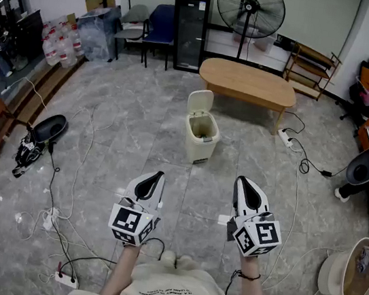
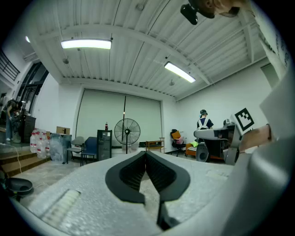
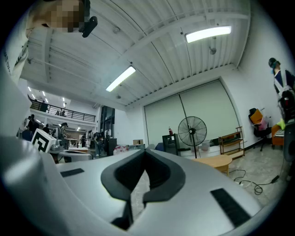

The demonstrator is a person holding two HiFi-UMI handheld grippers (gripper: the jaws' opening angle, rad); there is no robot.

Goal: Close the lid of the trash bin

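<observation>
A cream trash bin (image 1: 201, 136) stands on the grey floor ahead of me, its lid (image 1: 200, 102) tipped up and back, some rubbish showing inside. My left gripper (image 1: 155, 176) hovers near my body, well short of the bin and to its left, jaws shut with nothing between them. The right gripper (image 1: 246, 184) is level with it on the other side, also shut and empty. In the left gripper view the tips (image 2: 146, 153) meet, and in the right gripper view they (image 3: 144, 152) meet too. Neither gripper view shows the bin.
A wooden oval table (image 1: 248, 82) stands just behind the bin, with a pedestal fan (image 1: 250, 9) and a black cabinet (image 1: 189, 31) further back. Cables and a power strip (image 1: 66, 279) trail over the floor at left. A round basket (image 1: 358, 270) sits at right.
</observation>
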